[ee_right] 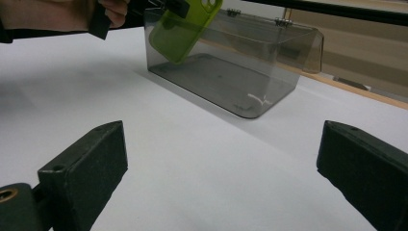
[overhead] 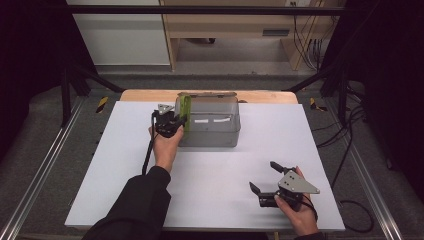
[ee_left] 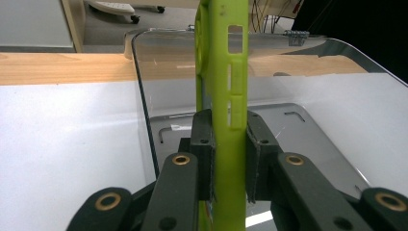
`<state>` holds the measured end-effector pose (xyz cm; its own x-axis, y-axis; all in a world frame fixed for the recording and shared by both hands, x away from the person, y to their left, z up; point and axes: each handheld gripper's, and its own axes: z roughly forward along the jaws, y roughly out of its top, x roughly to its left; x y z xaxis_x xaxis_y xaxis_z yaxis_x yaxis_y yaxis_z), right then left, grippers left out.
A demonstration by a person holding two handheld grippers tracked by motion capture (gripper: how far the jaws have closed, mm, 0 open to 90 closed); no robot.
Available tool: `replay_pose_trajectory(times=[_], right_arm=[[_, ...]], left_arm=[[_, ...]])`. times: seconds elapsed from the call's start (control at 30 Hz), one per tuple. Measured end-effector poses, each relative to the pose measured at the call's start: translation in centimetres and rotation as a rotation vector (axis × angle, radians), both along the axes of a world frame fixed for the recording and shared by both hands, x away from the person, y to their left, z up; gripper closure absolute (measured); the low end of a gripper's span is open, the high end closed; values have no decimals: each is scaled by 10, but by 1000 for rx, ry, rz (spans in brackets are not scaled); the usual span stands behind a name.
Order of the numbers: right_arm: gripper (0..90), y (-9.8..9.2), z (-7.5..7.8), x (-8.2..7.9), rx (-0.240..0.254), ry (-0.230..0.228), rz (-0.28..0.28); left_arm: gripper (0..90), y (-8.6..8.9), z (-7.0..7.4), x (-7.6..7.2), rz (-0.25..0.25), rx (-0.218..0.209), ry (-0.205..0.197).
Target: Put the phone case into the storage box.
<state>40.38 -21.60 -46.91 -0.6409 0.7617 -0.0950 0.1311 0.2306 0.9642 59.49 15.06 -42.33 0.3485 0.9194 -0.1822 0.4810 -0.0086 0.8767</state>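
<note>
I hold green phone case (ee_left: 222,96) in left gripper (overhead: 170,122), jaws pinching its thin edge, case at left rim of clear box (overhead: 212,122). Case may bump rim, slip, fall on tabletop (overhead: 210,185). Right gripper (overhead: 274,182) jaws spread, holding nothing.

From the left claw's camera, the green phone case (ee_left: 222,96) runs off the top edge and its lower end drops out of sight between the pads (ee_left: 202,154), so neither end can be seen. Through the clear box (ee_left: 144,96) its base is hazy, and the small marks on it are too faint to read. From above, the left claw (overhead: 172,121) hides part of the case, and where the case sits against the box wall cannot be judged. The right claw's (ee_right: 219,168) own camera crops both its jaws at the bottom edge, and the far hand (ee_right: 57,14) is cut off at the top.
</note>
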Motion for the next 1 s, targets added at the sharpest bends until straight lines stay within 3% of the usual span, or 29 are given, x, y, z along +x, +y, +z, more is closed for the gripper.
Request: replay_pose_trajectory(times=[0.27,1.0], right_arm=[[39,0,0,0,-1,-2,-4],[39,0,0,0,0,0,-2]], left_arm=[[771,1,0,0,12,26,-5],[771,4,-1,2,21,19,4]])
